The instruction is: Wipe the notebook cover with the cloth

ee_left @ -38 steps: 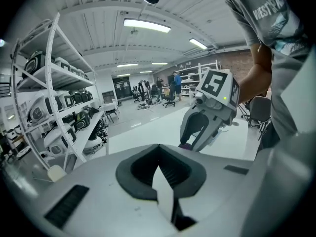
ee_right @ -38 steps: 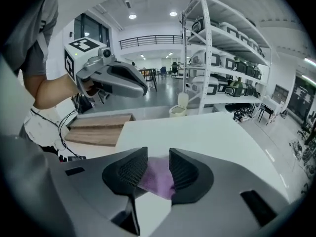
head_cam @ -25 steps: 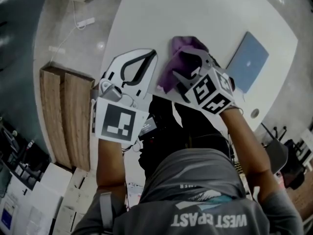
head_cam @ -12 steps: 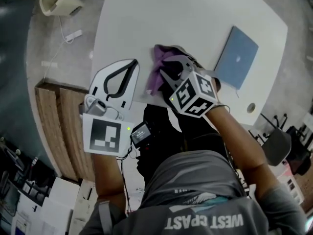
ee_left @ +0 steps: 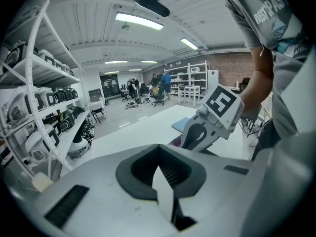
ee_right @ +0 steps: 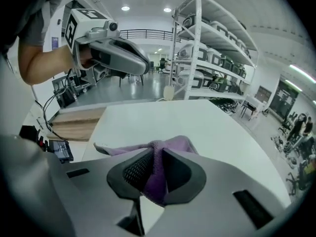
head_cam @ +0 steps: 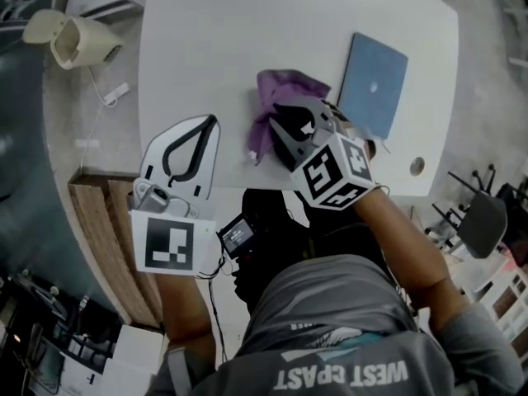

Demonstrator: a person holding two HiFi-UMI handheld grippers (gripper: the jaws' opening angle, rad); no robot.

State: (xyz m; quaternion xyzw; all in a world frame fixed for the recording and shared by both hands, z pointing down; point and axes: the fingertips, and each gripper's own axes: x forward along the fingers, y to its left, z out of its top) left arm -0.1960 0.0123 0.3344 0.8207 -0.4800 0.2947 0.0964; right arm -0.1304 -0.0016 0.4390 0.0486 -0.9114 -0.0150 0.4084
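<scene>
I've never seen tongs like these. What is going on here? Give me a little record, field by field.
Surface: white table
Cloth: purple cloth, bunched up on the table
Notebook: blue notebook, lying flat beside the cloth, nothing on its cover
Right tongs: closing, with a fold of the cloth pinched between the pads
Left tongs: shut, nothing in them, held near the table's edge away from the cloth
Wiping: not yet begun
</scene>
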